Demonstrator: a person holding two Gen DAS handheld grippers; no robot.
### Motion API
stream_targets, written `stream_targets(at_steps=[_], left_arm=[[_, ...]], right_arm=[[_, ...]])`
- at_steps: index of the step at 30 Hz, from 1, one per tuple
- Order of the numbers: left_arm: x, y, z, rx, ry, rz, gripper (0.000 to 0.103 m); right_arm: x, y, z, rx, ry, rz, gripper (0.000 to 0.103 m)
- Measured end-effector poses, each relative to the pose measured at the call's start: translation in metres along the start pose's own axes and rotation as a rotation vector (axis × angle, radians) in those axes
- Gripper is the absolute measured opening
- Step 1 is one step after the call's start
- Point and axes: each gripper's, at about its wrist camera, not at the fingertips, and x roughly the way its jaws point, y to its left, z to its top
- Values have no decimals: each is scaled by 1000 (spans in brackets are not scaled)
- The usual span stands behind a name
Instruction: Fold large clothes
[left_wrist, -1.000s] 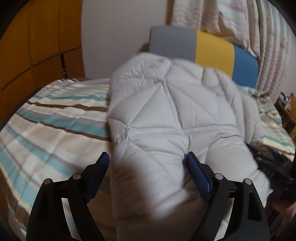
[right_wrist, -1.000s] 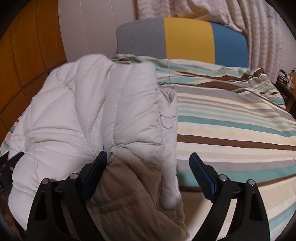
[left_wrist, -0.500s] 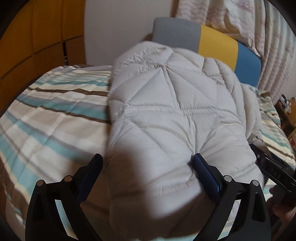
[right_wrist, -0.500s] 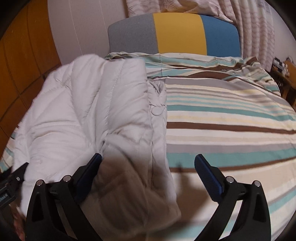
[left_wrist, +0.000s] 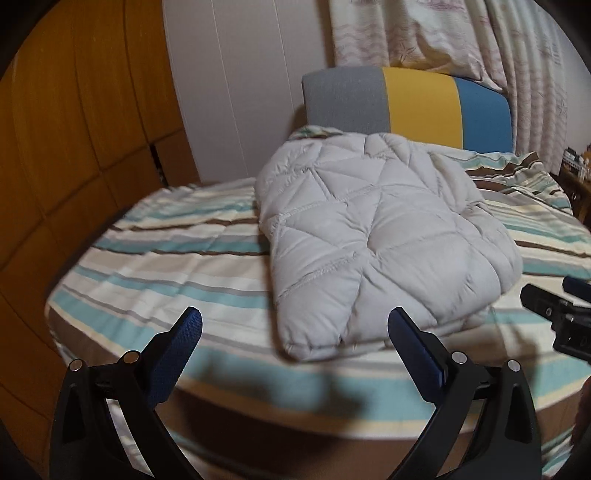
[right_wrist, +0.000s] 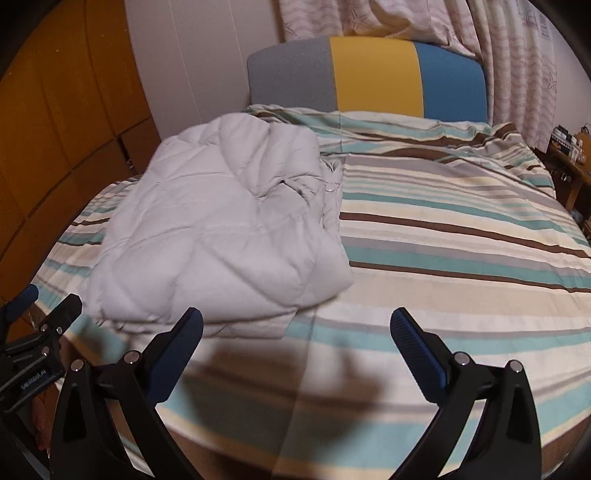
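Both grippers are now sitting back from the jacket (left_wrist: 376, 251), which a second ago was filling the space between their fingers. Its far edge is hiding behind its own bulk, its lower layers are tucked out of sight, and motion blur is softening its seams in the right view. The left gripper (left_wrist: 295, 325) and right gripper (right_wrist: 297, 325) have just been opening; both are gaping wide, holding nothing. The folded jacket is lying centre frame on the striped bed (right_wrist: 461, 258).

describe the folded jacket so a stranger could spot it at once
Find the bed with the teal, brown and cream striped cover. On it, before the grey, yellow and blue headboard, lies a pale grey quilted puffer jacket, folded into a bundle: the only plain, puffy thing there.
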Motion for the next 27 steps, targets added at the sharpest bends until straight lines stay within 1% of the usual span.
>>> stream_targets(at_steps=[3, 10, 14, 18, 27], left_arm=[[-20, 0, -6, 4, -39, 5, 100], [-51, 28, -10, -144, -39, -20, 100], [-65, 31, -12, -165, -52, -16, 100], [-70, 29, -12, -164, -62, -25, 100], [-68, 30, -13, -185, -45, -44, 100]], right_arm=[[-18, 4, -9, 4, -18, 7, 101], [-60, 18, -25, -31, -73, 26, 101], [-79, 25, -27, -44, -116, 26, 101], [-86, 30, -26, -59, -140, 25, 101], [-87, 28, -27, -52, -136, 19, 101]])
